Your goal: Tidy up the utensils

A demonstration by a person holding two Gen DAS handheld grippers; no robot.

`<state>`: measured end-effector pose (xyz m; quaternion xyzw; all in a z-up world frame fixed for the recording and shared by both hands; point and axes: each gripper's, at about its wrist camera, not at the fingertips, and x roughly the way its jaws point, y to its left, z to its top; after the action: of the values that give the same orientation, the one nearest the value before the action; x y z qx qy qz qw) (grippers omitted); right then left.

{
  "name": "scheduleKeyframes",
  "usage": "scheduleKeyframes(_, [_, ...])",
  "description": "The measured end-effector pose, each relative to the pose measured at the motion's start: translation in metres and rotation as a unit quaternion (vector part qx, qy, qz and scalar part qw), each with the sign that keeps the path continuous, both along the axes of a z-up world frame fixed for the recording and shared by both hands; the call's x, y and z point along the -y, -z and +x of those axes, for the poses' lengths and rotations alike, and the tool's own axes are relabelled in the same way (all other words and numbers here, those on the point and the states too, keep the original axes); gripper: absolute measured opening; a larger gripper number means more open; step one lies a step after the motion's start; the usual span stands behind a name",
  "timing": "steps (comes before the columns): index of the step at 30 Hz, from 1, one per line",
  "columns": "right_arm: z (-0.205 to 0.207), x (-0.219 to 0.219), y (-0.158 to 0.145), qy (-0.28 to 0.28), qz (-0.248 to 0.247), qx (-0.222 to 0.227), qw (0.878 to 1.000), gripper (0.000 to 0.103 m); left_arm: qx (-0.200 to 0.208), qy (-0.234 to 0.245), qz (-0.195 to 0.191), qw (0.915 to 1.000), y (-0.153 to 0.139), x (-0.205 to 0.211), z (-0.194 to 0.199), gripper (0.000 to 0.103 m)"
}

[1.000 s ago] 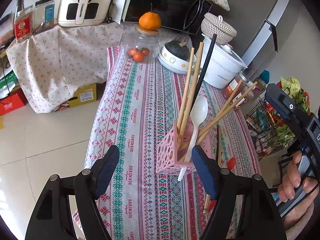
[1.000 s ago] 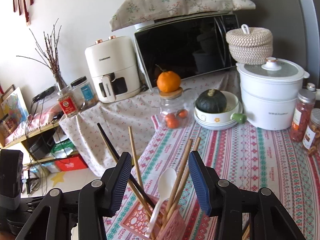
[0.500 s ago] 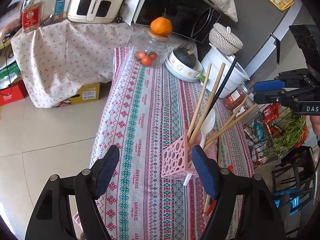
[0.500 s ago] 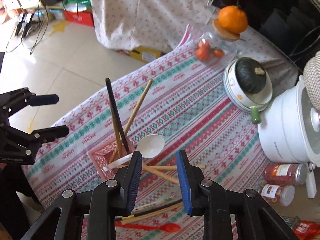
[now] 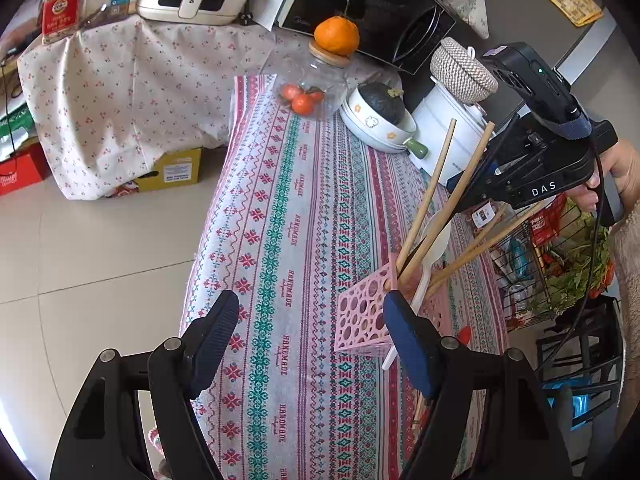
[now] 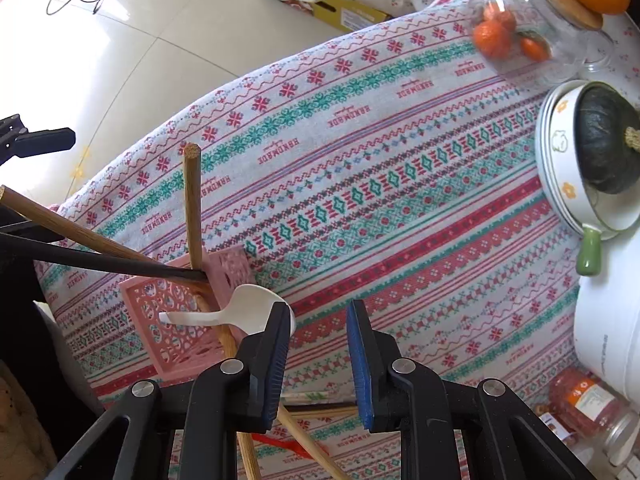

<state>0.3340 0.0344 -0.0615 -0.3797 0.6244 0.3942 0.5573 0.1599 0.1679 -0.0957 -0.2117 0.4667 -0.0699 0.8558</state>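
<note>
The pink holder (image 6: 176, 320) carries one white spoon (image 6: 248, 314) and several chopsticks (image 6: 193, 208) (exact count unclear) — both grippers (image 5: 310, 340) (image 6: 318, 364) parted, pinching nothing.

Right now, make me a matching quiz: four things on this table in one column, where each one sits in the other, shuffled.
Things:
1. white spoon
2. orange
3. dark green squash
4. red spoon

Places:
A. on the glass jar's wooden lid
B. flat on the tablecloth
C. in the pink holder
D. in the white bowl

Pairs: 1-C, 2-A, 3-D, 4-B
</note>
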Motion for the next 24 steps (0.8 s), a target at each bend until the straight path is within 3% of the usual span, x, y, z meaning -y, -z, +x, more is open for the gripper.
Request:
scheduleKeyframes(6, [-0.003, -0.006, 0.016, -0.019, -0.015, -0.020, 0.999, 0.023, -0.005, 0.008, -0.003, 1.0000, 0.002, 0.006, 0.004, 0.077])
scheduleKeyframes(8, [-0.003, -0.007, 0.020, -0.025, -0.018, -0.023, 0.999, 0.010, -0.007, 0.009, -0.002, 0.9999, 0.003, 0.007, 0.004, 0.077])
scheduleKeyframes(11, [-0.009, -0.009, 0.019, -0.040, -0.016, -0.026, 0.999, 0.004, -0.007, 0.007, -0.002, 0.9999, 0.003, 0.005, 0.004, 0.077])
scheduleKeyframes(24, [-0.020, -0.008, -0.012, -0.057, -0.006, 0.016, 0.998, 0.002, -0.025, 0.009, 0.004, 0.9996, 0.013, 0.007, 0.008, 0.077])
